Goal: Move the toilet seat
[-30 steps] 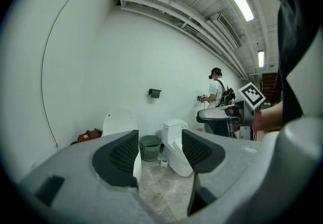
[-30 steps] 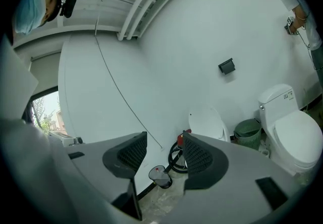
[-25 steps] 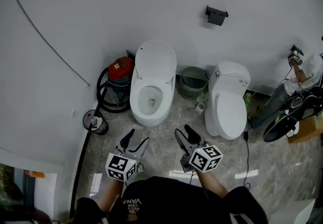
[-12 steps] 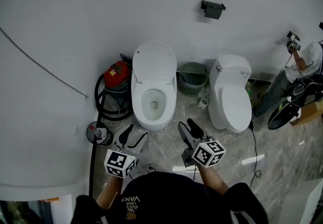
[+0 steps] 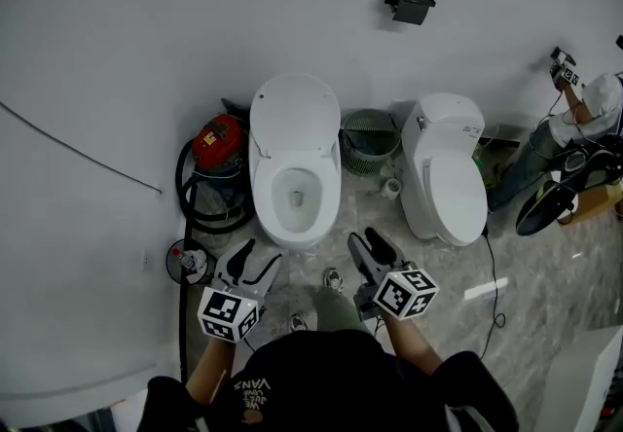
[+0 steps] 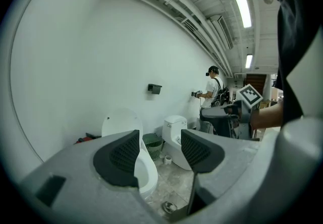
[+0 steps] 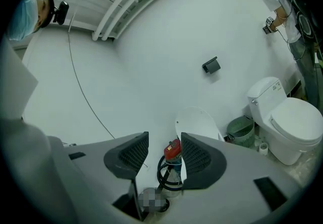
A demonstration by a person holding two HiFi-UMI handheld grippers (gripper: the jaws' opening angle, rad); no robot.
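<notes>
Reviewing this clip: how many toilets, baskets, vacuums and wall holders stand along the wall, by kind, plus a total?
Toilets: 2 (lid-up toilet, lid-down toilet)
Green basket: 1
Red vacuum: 1
Black wall holder: 1
Total: 5

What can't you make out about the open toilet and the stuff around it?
Open toilet's bowl: left gripper view, a jaw of the left gripper covers most of it.
Small white thing beside the green basket: head view, too small to identify.
Person at the right edge: head view, partly cut off by the frame.
Label on the closed toilet's tank: head view, too small to read.
</notes>
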